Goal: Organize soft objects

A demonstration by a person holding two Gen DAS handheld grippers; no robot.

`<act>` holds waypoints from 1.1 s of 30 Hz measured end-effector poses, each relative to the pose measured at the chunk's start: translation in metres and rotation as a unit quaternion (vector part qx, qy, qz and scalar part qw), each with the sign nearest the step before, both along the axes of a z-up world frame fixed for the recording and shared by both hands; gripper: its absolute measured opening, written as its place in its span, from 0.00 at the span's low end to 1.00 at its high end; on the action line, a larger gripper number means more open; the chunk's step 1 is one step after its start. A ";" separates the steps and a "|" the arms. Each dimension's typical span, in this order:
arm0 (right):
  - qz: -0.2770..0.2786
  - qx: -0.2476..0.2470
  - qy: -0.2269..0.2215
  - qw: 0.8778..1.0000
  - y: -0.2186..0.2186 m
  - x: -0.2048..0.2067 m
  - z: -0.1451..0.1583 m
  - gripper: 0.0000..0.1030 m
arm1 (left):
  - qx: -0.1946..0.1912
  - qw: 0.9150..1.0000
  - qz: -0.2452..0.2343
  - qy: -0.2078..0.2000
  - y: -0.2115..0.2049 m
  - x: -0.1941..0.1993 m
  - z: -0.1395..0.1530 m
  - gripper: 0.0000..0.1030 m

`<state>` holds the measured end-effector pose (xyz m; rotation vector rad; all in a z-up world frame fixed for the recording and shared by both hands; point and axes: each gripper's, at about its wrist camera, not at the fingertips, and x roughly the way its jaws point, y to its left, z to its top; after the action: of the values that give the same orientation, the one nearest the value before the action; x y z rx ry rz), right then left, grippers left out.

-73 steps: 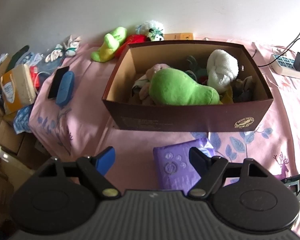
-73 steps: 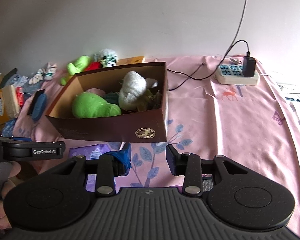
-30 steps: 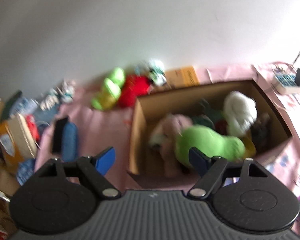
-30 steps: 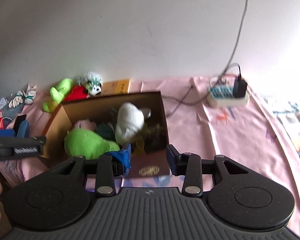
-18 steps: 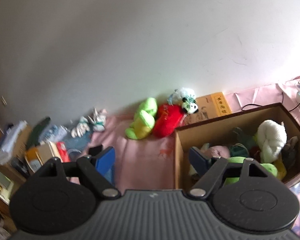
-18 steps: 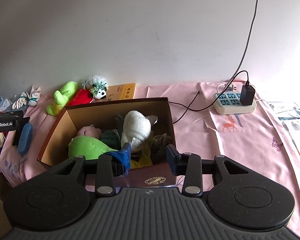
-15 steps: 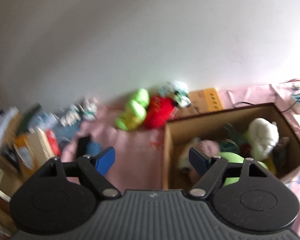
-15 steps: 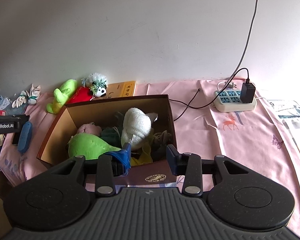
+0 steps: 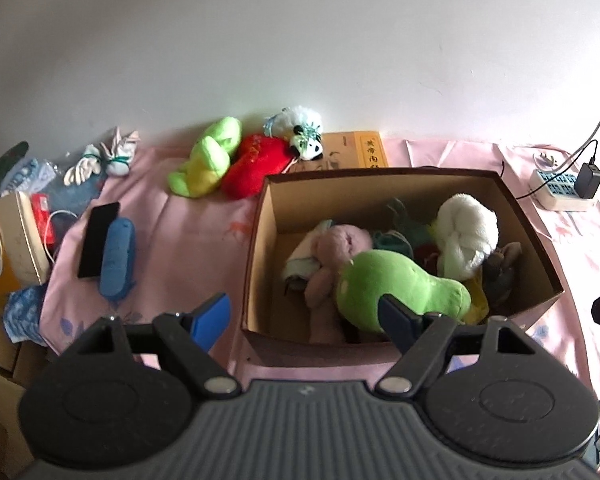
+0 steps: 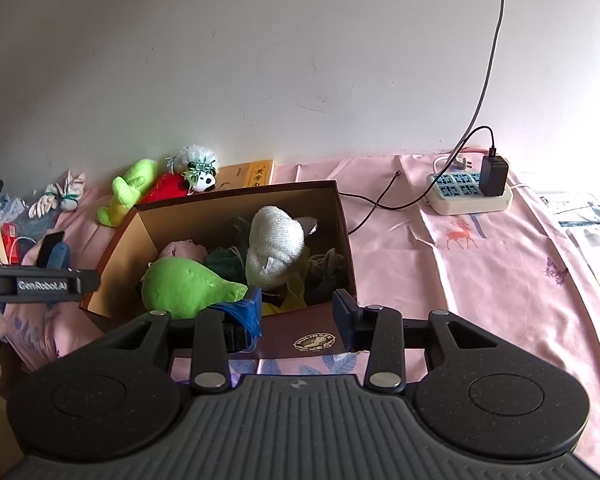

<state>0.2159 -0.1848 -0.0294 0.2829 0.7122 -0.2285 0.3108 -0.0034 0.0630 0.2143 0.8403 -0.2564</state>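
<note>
A brown cardboard box (image 9: pixel 260 248) (image 10: pixel 344 232) on the pink cloth holds several soft toys: a green plush (image 9: pixel 396 284) (image 10: pixel 184 284), a white plush (image 9: pixel 464 232) (image 10: pixel 276 244) and a pink plush (image 9: pixel 336 248). Behind the box by the wall lie a lime plush (image 9: pixel 208 160) (image 10: pixel 128 192), a red plush (image 9: pixel 256 164) and a panda plush (image 9: pixel 304 132) (image 10: pixel 198 168). My left gripper (image 9: pixel 304 316) is open and empty above the box's near left corner. My right gripper (image 10: pixel 298 312) is open and empty above the box's near wall.
A black phone (image 9: pixel 98 240) and a blue case (image 9: pixel 118 256) lie left of the box. Tied white gloves (image 9: pixel 104 158), a paper bag (image 9: pixel 8 240) and clutter fill the far left. A power strip (image 10: pixel 468 192) with a charger and cable sits at the right. A yellow book (image 9: pixel 356 152) lies behind the box.
Both grippers have risen from low in front of the box to above its near side. The left view swung left, then back over the box. Both stay open.
</note>
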 end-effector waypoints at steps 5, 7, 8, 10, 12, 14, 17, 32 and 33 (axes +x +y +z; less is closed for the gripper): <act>0.000 -0.005 -0.001 1.000 0.003 0.002 -0.005 0.22 | 0.012 1.000 -0.004 -0.002 -0.008 -0.002 -0.008 0.78; -0.002 -0.001 0.000 1.000 0.002 0.002 -0.007 0.22 | 0.013 1.000 -0.006 0.005 -0.010 -0.001 -0.011 0.78; -0.005 0.002 0.002 1.000 0.000 0.002 -0.008 0.22 | 0.013 1.000 -0.007 0.010 -0.011 0.000 -0.013 0.78; -0.008 0.005 0.005 1.000 -0.002 0.002 -0.009 0.22 | 0.015 1.000 -0.006 0.015 -0.011 0.000 -0.016 0.78; -0.010 0.007 0.008 1.000 -0.004 0.003 -0.011 0.22 | 0.017 1.000 -0.004 0.020 -0.012 0.001 -0.019 0.78; -0.011 0.010 0.009 1.000 -0.005 0.003 -0.013 0.22 | 0.020 1.000 -0.002 0.024 -0.013 0.001 -0.021 0.78; -0.012 0.014 0.009 1.000 -0.006 0.003 -0.014 0.22 | 0.023 0.999 -0.001 0.023 -0.014 0.001 -0.022 0.78; -0.011 0.017 0.016 1.000 -0.008 0.005 -0.019 0.22 | 0.027 0.999 0.015 0.030 -0.014 0.002 -0.027 0.78; -0.011 0.018 0.017 1.000 -0.008 0.006 -0.019 0.22 | 0.026 0.999 0.015 0.031 -0.013 0.002 -0.027 0.78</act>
<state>0.2218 -0.1924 -0.0487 0.3215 0.7469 -0.2424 0.3128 -0.0169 0.0358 0.2434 0.9112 -0.2131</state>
